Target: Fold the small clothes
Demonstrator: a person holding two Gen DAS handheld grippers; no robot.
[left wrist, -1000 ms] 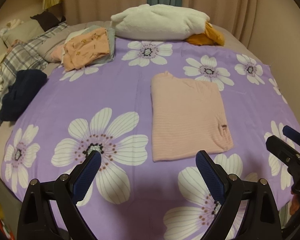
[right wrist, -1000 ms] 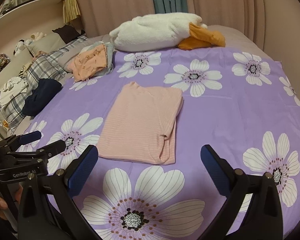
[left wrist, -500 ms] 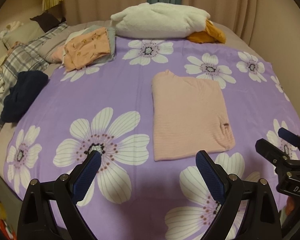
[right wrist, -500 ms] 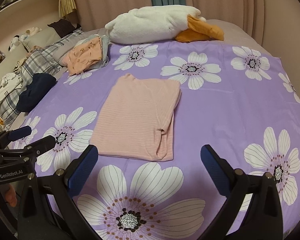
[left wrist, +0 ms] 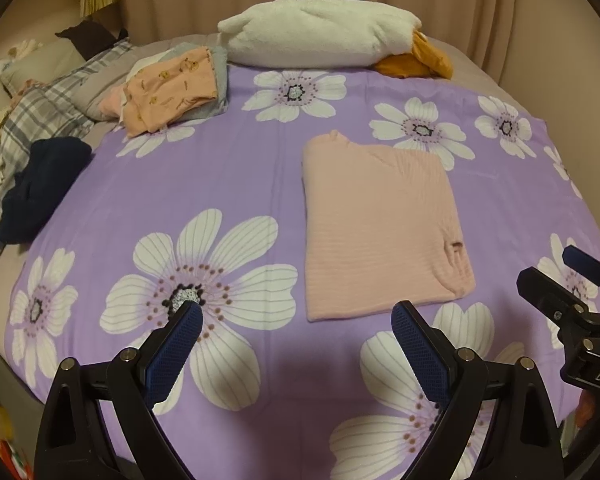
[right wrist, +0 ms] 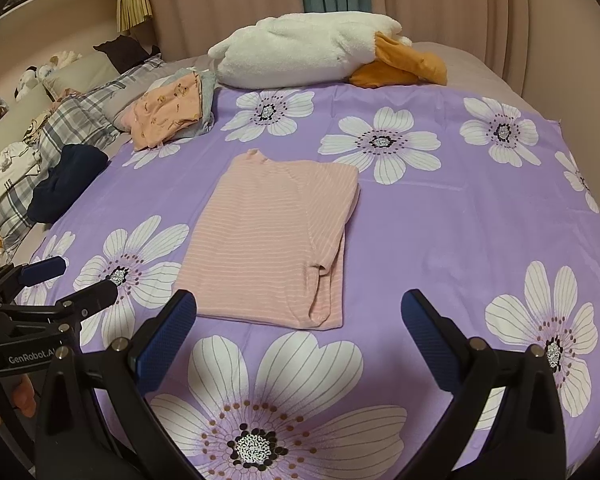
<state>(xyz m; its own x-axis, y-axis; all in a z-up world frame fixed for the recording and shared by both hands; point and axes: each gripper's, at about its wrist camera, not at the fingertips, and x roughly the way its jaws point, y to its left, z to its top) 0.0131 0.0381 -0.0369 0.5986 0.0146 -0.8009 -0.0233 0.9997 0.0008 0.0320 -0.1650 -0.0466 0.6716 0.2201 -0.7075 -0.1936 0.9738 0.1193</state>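
A pink striped top (left wrist: 380, 228) (right wrist: 276, 236) lies folded into a rectangle on the purple flowered sheet (left wrist: 220, 184) (right wrist: 440, 216), neck end toward the far side. My left gripper (left wrist: 296, 320) hovers open above the near edge of the sheet, short of the top's front left corner, holding nothing. My right gripper (right wrist: 300, 312) is open too, just in front of the top's near edge, empty. Each gripper also shows in the other's view: the right gripper (left wrist: 556, 272) at the right edge, the left gripper (right wrist: 68, 280) at the left edge.
A stack of folded clothes topped by a peach printed piece (left wrist: 172, 88) (right wrist: 168, 116) sits at the far left. A dark navy garment (left wrist: 40, 192) (right wrist: 68, 180) lies beside plaid bedding. A white and orange plush pillow (left wrist: 320, 32) (right wrist: 312, 52) lies along the far edge, curtains behind.
Both grippers have drifted slightly back and up from the bed; the pink top looks a little farther away. The top and other clothes have not moved.
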